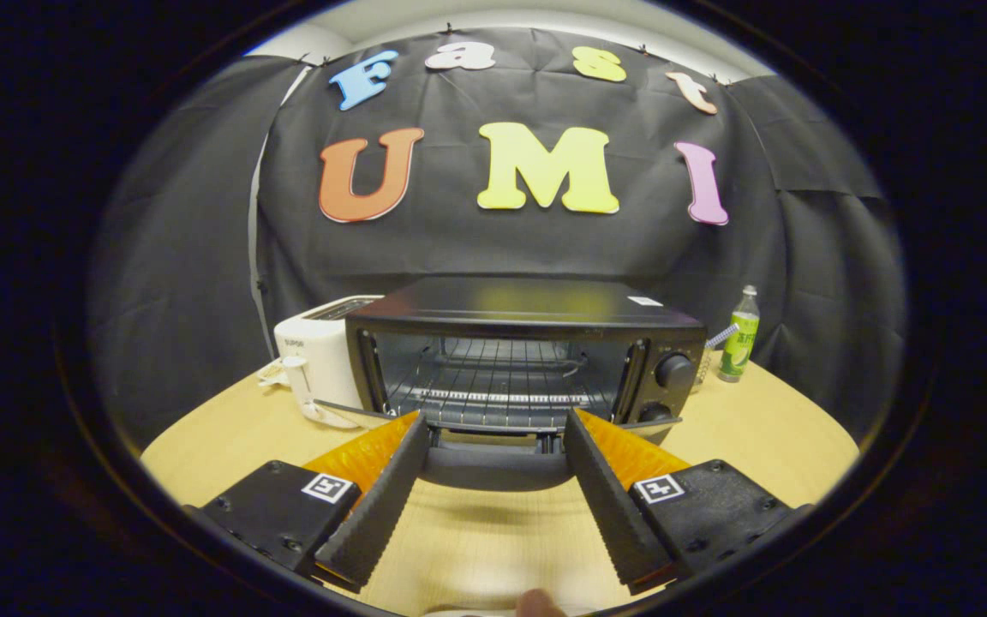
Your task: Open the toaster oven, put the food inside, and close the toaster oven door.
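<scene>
Before boxy black toaster oven (pixel 523 351), gripper (pixel 493 428) agape.

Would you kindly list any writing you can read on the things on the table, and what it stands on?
White toaster: small front mark, too blurred to read.
Oven: white sticker on top, too small.
Bottle: green label, too small.
Tool: open, fingers either side of the oven's door handle; square tags, no words.

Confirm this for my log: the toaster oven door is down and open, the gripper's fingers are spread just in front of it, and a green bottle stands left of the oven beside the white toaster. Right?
Not quite. In the gripper view the green bottle stands right of the toaster oven, on the side with the knobs; the white toaster is on the left. The door is open and the gripper spread.
</scene>
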The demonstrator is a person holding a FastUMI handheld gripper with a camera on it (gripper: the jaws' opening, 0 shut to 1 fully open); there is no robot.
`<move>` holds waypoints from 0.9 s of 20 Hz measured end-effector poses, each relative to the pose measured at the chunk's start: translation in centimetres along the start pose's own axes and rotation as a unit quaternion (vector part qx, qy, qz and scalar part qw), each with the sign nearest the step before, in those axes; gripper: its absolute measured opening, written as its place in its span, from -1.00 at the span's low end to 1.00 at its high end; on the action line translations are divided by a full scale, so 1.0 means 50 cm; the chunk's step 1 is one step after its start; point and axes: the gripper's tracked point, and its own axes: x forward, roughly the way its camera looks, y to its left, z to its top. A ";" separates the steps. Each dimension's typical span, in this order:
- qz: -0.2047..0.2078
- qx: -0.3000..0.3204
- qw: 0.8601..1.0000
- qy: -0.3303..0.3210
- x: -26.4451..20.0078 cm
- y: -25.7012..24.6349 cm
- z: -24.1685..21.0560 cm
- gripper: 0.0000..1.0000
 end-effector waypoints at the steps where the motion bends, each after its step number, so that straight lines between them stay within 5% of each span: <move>1: 0.002 -0.003 1.000 0.009 -0.006 0.000 -0.007 1.00; 13: 0.043 0.044 0.984 0.166 -0.025 -0.013 -0.189 0.98; 18: 0.039 0.011 0.988 0.146 -0.036 -0.015 -0.175 0.95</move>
